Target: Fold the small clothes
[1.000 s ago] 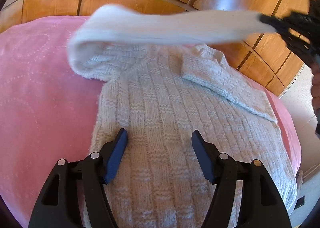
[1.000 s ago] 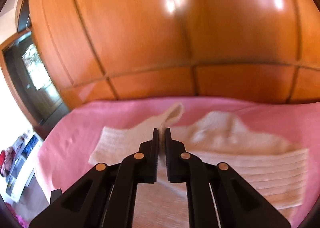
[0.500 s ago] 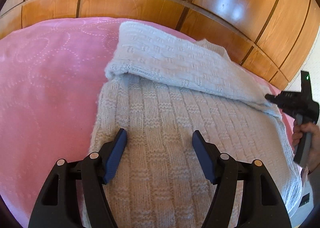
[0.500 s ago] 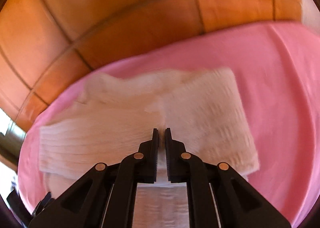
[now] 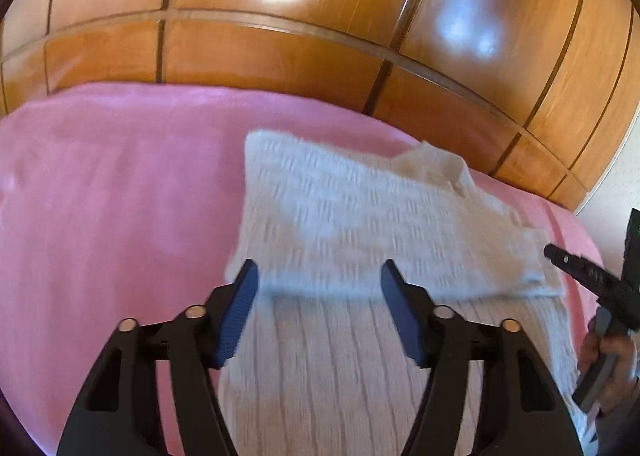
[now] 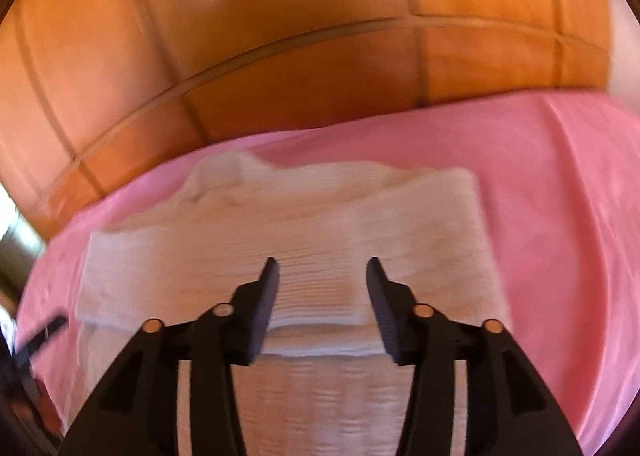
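A small pale knitted sweater (image 5: 360,224) lies on the pink bedspread (image 5: 112,196), with one sleeve folded across its chest. My left gripper (image 5: 318,288) is open and empty, hovering above the sweater's lower body. In the right wrist view the same sweater (image 6: 280,228) lies flat, the folded sleeve's cuff just under the tips. My right gripper (image 6: 322,280) is open and empty above that cuff. It also shows in the left wrist view (image 5: 588,280) at the sweater's right edge, held by a hand.
A glossy wooden panelled wall (image 5: 280,44) rises right behind the bed. The pink bedspread (image 6: 568,216) stretches wide to the right of the sweater in the right wrist view. The bed edge and a white wall (image 5: 616,184) are at the far right.
My right gripper carried the sleeve across the sweater, laid it down, and opened, letting go of the cuff. My left gripper stayed open and lifted back a little.
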`<state>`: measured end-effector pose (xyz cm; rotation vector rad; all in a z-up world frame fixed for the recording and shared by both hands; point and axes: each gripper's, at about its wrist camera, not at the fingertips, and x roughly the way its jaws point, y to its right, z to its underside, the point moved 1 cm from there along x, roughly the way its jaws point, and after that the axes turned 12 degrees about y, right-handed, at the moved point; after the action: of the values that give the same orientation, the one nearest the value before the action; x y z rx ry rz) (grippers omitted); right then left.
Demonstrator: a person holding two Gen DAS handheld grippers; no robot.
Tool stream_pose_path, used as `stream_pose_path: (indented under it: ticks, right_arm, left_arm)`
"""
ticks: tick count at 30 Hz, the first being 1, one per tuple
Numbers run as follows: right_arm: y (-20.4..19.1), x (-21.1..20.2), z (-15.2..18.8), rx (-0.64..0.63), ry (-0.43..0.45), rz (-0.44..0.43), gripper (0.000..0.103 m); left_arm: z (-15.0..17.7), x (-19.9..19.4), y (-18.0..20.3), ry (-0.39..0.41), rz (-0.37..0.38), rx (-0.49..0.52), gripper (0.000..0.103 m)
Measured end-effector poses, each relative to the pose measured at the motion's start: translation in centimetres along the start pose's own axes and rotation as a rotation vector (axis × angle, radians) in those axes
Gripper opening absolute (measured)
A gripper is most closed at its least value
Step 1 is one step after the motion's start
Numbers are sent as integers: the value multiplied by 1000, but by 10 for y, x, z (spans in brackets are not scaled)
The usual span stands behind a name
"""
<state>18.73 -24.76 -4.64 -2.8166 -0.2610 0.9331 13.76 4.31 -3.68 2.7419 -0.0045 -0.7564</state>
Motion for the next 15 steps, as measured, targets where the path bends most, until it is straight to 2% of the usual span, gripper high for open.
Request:
stream_pose_path:
  ticks: [2,6,11,14,15]
  right_arm:
    - [-12,14,3,-43,-20,-6,48]
    - [-13,47,17,-106,-82,24,53]
    - [-7,45,29,-109,-46,4,59]
    - [-5,45,31,-109,-41,0,60]
    - [-8,49,31,-112,-41,0,61]
  left_arm:
    - [-7,15,2,-13,1,13,52]
    - [-18,43,2,-29,2,23,52]
    - [-29,79,7,-54,15,36,52]
    - [-23,118,3,-129,-35,60,52]
    - [-20,126,2,-112,-44,73,52]
